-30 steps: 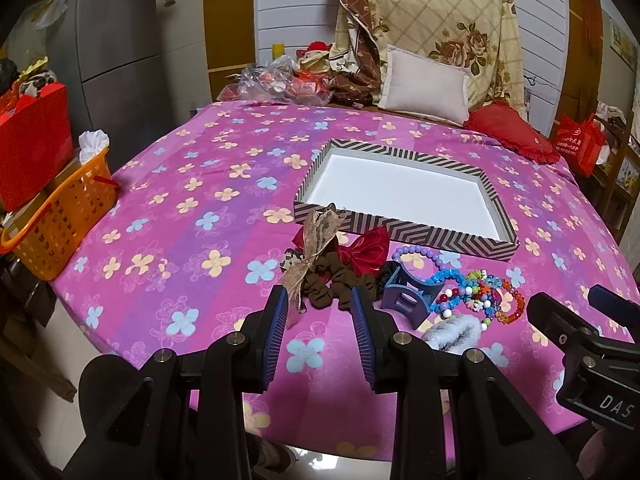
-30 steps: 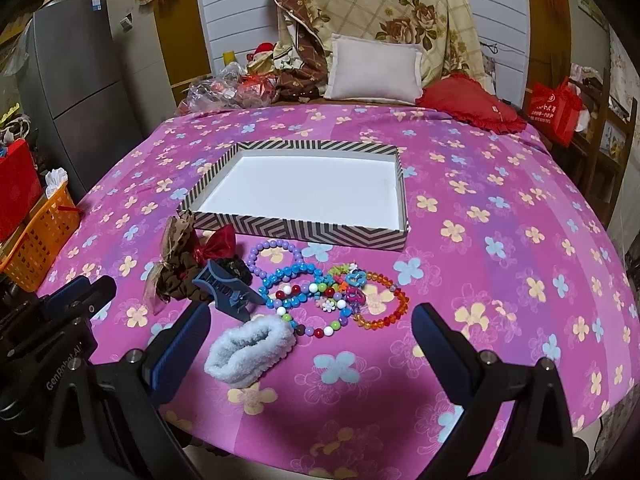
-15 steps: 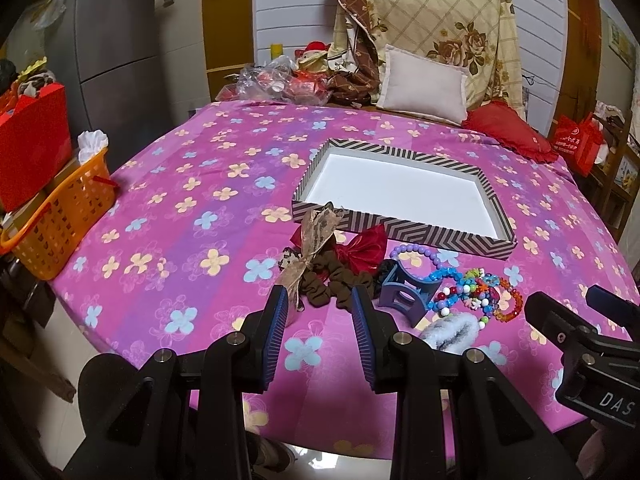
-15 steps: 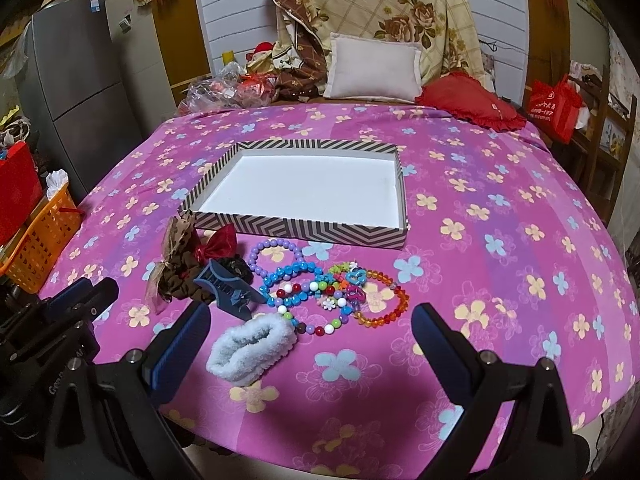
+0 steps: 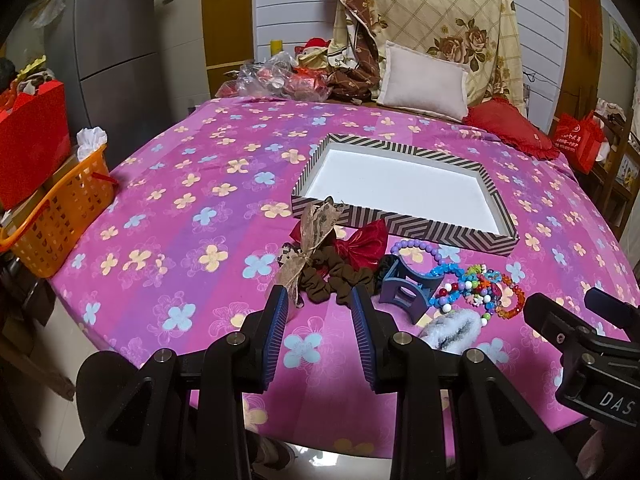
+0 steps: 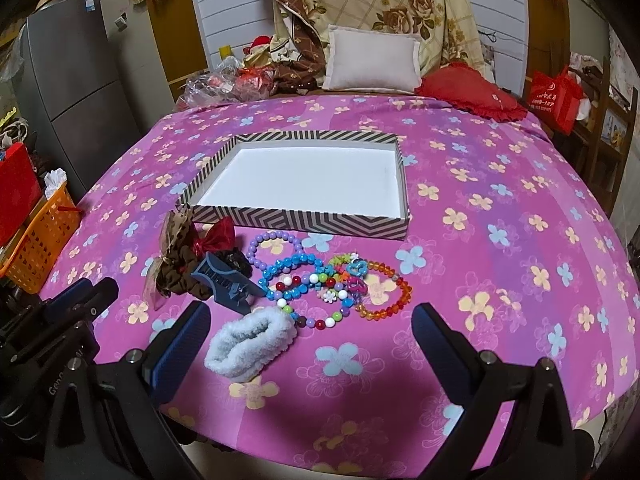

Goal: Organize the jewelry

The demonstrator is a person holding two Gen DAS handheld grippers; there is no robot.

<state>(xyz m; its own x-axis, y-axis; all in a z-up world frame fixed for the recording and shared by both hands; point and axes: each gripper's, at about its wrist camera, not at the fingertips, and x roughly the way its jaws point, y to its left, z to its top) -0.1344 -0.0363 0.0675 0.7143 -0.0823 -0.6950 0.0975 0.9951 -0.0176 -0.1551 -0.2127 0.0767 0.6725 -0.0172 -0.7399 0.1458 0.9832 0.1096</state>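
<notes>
Right wrist view: 0 items stowed | chevron-striped shallow cardboard box [image 6: 296,222] empty on pink floral surface [image 6: 500,280] | beaded bracelets [image 6: 332,284], scrunchies heaped just before it | right hand-held gripper [image 6: 310,334] wide open, left hand-held gripper [image 5: 320,318] partly open, both holding nothing

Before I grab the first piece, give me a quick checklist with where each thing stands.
1. Box empty and open: ok.
2. Right gripper open wide: ok.
3. Left gripper open: ok, though the gap is narrow.
4. Both grippers holding nothing: ok.
5. Fluffy scrunchie lying apart from the bracelets: cannot tell; the nearest beads sit right at its edge.
6. Hair clip free of the brown scrunchie: not ok, they lie against each other.
</notes>
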